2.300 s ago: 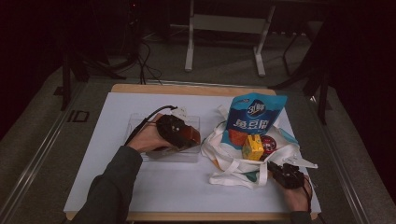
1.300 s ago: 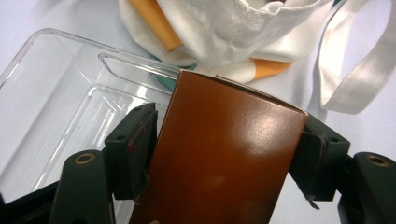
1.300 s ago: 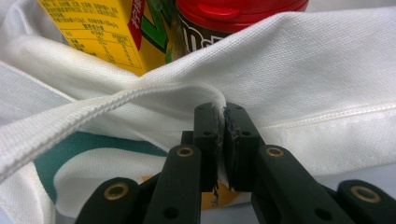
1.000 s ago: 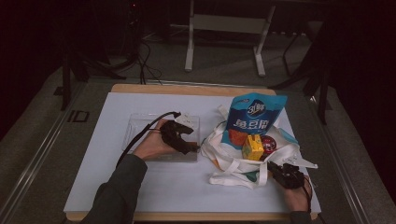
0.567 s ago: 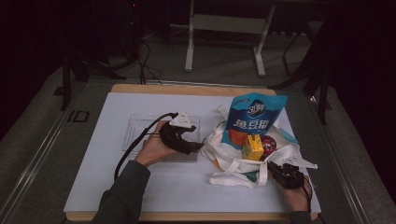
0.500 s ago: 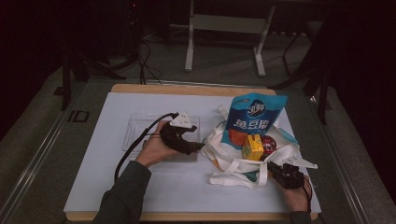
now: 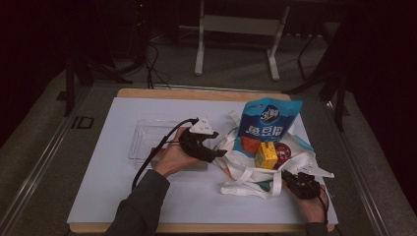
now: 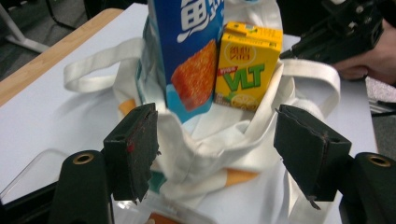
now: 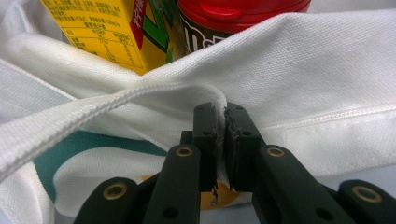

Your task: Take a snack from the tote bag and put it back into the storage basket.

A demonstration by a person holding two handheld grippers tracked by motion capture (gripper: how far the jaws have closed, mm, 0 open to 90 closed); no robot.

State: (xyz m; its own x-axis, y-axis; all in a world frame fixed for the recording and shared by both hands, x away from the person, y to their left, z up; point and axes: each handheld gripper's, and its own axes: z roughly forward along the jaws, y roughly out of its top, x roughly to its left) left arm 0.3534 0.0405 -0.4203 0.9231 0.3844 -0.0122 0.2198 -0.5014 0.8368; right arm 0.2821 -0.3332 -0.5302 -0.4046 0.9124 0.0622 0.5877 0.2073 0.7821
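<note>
- dim room with dark floor and metal stand legs behind; a white-topped table with a pale wooden edge (image 7: 162, 93) carries everything.
- white canvas tote bag (image 7: 255, 169) lies on the table's right half, mouth gaping up and toward the left hand, its straps spilling over the table around it.
- inside it stand a tall blue snack pouch (image 7: 265, 125), a yellow drink carton (image 7: 266, 155) just beside it, and a red-lidded dark jar (image 7: 282, 151) touching the carton.
- change: a couple of seconds ago the left gripper (image 7: 209, 150) sat over the clear plastic tray (image 7: 147, 140) with something reddish by it; since then it has swung right, away from the tray, and now faces the bag.
- its jaws have just been closing a little yet stand well apart, the bag's near rim (image 8: 205, 154) lying between them with neither pad pressing on it.
- right gripper (image 9: 220, 140) has kept its place at the bag's near right corner, jaws pinched together on the white fabric edge.
- judgement: the left hand looks done at the tray and set on taking the rim or an item, while the right anchors the bag.
- the pouch's long axis is upright, leaning slightly away, printed face toward the person; the carton is upright too, label toward the left gripper.
</note>
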